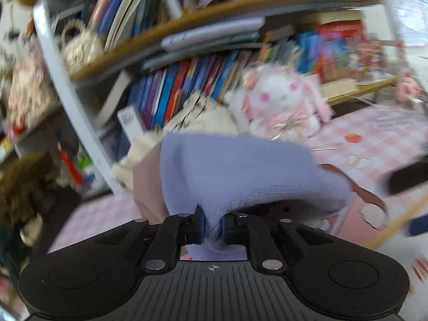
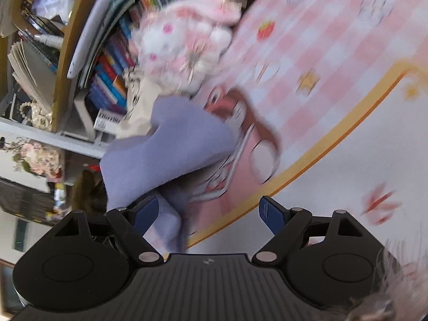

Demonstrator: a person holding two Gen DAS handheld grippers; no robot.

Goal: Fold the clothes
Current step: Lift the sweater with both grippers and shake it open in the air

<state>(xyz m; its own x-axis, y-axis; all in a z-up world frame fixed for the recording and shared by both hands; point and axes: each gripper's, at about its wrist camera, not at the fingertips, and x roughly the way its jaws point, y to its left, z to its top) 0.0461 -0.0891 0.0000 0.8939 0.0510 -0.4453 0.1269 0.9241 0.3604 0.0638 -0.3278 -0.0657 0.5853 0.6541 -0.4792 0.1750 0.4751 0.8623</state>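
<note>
Your left gripper [image 1: 212,227] is pinched tight on a fold of the lilac sock [image 1: 240,171], lifting it above the pink checked mat [image 1: 374,131], in front of the plush bunny [image 1: 281,101]. Your right gripper [image 2: 208,214] gapes wide, holding nothing, the sock's loose end hanging just by its left pad. Looks like mid-fold: next, close the right on that free end and bring the ends together.

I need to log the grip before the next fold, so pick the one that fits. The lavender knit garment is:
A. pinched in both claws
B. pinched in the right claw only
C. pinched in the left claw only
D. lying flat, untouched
C: the left claw is clamped on a bunch of the lavender knit garment, while the right claw stands wide open with the fabric only beside one finger.
</note>
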